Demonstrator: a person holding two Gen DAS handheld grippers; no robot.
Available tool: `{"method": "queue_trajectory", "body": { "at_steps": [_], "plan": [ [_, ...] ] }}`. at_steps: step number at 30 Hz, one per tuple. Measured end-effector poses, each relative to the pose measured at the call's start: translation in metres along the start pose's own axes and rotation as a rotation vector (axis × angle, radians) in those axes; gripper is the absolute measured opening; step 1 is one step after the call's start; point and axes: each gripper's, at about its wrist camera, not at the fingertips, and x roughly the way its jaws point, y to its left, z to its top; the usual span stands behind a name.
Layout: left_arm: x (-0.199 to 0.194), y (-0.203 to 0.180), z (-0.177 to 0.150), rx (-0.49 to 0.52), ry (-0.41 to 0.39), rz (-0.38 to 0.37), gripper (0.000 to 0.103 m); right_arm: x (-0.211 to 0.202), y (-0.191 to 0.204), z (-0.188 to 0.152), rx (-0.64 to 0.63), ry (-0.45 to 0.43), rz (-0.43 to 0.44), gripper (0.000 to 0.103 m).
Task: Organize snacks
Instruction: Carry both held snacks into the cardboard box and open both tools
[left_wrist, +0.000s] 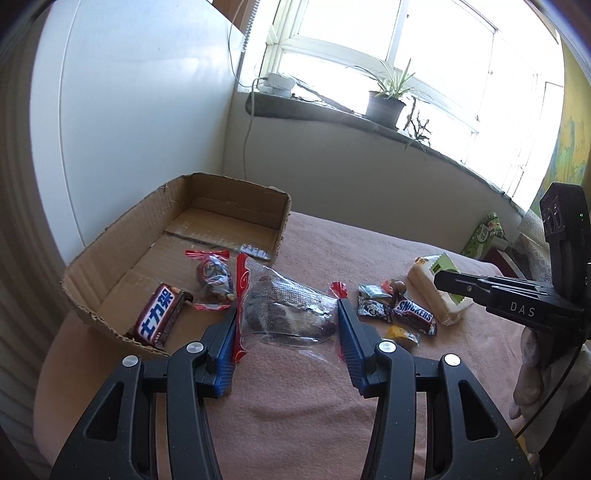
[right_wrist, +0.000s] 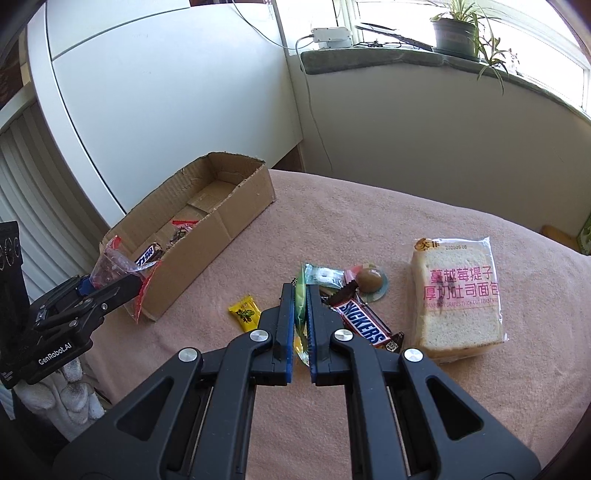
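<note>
Carrying the clear crinkly packet (left_wrist: 284, 314) over the low wall of the cardboard box (left_wrist: 258, 206) looks like the step in hand; the left hand-held gripper (left_wrist: 288, 321) spans it with its pads at the packet's red-edged ends, at the box's near corner. Lifting higher should spare the torn corrugated rim. Inside the box lie a glossy chocolate bar (left_wrist: 157, 317) and a twist-wrapped sweet (left_wrist: 214, 273). Right of the box, the right hand-held gripper (right_wrist: 301, 295) pinches a thin green-yellow sachet (right_wrist: 300, 321) beside the Snickers bar (right_wrist: 364, 326) and the soft sliced bread pack (right_wrist: 458, 299) on the pink towelling surface (right_wrist: 332, 229).
</note>
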Motion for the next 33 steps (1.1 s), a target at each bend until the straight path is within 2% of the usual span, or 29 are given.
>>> {"method": "queue_trajectory", "body": {
  "at_steps": [14,33],
  "plan": [
    [-0.002,0.054,0.014,-0.062,-0.015,0.078,0.048,0.044,0.052,0.053,-0.084,0.009,0.059,0.006],
    [0.014,0.088,0.022,-0.107,0.018,0.106,0.048,0.117,0.093,0.092,-0.144,0.066,0.112,0.006]
  ]
}}
